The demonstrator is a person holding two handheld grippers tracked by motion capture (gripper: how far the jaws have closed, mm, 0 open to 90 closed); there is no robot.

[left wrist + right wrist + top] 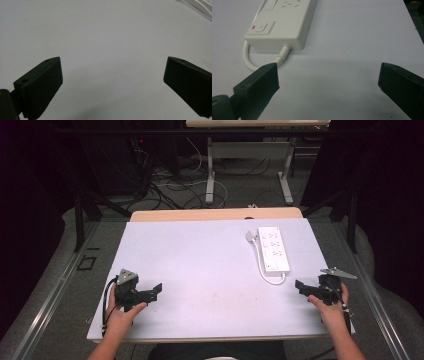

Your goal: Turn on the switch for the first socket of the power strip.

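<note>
Both claws gape empty. Right gripper (328, 82) faces the power strip (283, 21): I judge it rigid, light, slick plastic; grab across its narrow sides. Left gripper (112, 82) idle.

White table cover (200, 270) lying over wooden table (215, 214). Grey desk legs (210, 170) standing behind on floor. Black cables (165, 185) lying tangled there.

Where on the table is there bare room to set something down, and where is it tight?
Most of the table is bare: the wide patch between the left gripper and the power strip, and the far-left stretch. It is tight only at the right, where the strip, its looped cord and plug lie close ahead of the open right gripper.
</note>
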